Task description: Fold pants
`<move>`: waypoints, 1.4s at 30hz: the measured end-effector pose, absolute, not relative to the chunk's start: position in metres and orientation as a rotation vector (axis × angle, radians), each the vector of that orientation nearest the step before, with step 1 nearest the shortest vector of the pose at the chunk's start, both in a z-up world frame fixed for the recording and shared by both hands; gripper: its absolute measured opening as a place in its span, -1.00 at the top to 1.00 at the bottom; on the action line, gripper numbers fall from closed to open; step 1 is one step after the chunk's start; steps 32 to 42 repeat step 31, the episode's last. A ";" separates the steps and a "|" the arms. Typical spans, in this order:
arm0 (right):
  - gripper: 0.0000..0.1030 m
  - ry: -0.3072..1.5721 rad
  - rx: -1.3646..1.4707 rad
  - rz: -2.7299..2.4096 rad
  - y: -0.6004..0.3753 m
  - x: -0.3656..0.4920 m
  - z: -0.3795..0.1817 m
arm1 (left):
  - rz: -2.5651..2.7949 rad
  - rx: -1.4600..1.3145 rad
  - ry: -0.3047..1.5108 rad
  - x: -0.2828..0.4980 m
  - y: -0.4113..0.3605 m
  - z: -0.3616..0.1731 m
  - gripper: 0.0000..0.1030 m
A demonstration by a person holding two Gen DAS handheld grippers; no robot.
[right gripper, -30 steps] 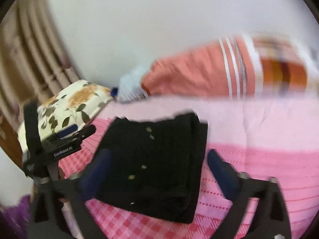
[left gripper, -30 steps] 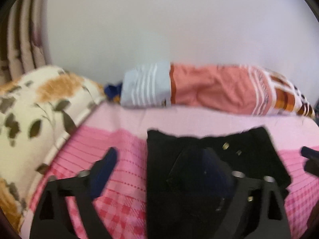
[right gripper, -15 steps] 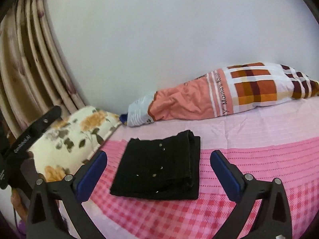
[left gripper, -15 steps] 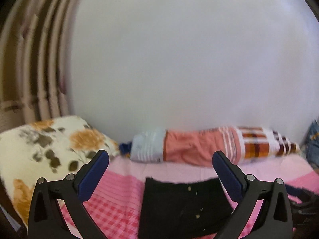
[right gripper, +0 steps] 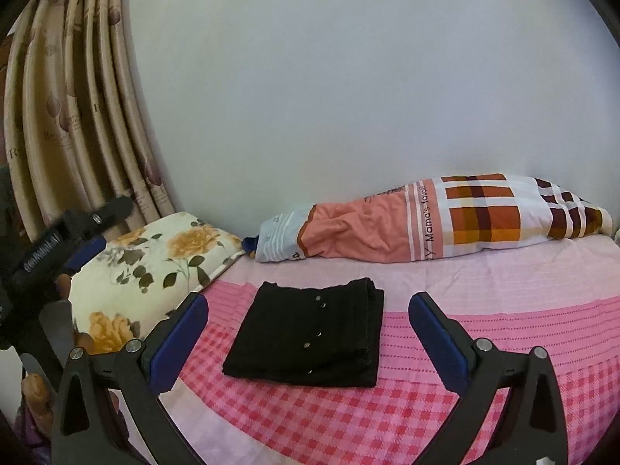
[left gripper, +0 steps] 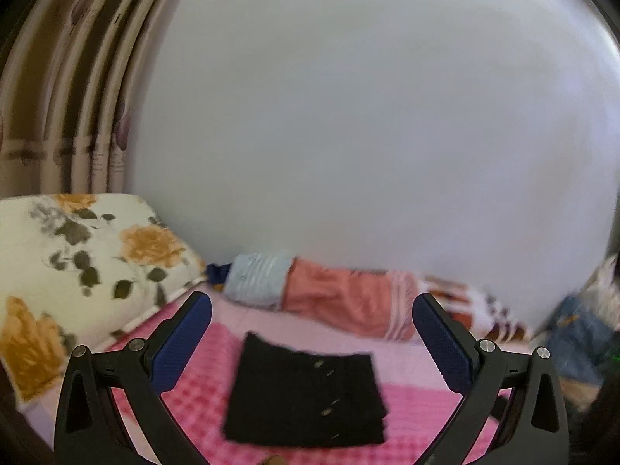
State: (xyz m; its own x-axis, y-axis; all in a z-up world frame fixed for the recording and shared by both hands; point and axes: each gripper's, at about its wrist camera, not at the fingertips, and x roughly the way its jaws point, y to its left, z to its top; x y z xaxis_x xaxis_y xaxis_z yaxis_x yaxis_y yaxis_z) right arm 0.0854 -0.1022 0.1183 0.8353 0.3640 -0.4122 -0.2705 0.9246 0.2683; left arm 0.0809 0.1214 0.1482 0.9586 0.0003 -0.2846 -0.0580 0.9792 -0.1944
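The black pants [right gripper: 310, 335] lie folded into a neat rectangle with small metal buttons on the pink checked bed sheet [right gripper: 484, 348]. They also show in the left wrist view [left gripper: 306, 395]. My left gripper [left gripper: 312, 337] is open and empty, held above and behind the pants. My right gripper [right gripper: 308, 333] is open and empty, also held back from the pants. The left gripper's body shows at the left edge of the right wrist view [right gripper: 58, 240].
A floral pillow [right gripper: 155, 267] lies at the left of the bed. A long salmon and plaid pillow [right gripper: 426, 221] lies against the white wall behind the pants. Beige curtains [right gripper: 77, 116] hang at the left. Blue clothing [left gripper: 577, 333] lies at the right.
Both grippers have pulled up and back from the folded pants, which now lie free on the sheet. The left gripper went from low over the cloth to well above it.
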 end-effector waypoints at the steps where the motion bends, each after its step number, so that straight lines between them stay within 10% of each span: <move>1: -0.99 0.483 0.201 0.343 -0.100 0.085 0.117 | 0.053 -0.176 0.302 0.081 0.119 0.145 -1.00; 42: -0.99 0.595 0.126 0.243 -0.080 0.081 0.075 | 0.073 -0.055 0.471 0.078 0.085 0.070 -1.00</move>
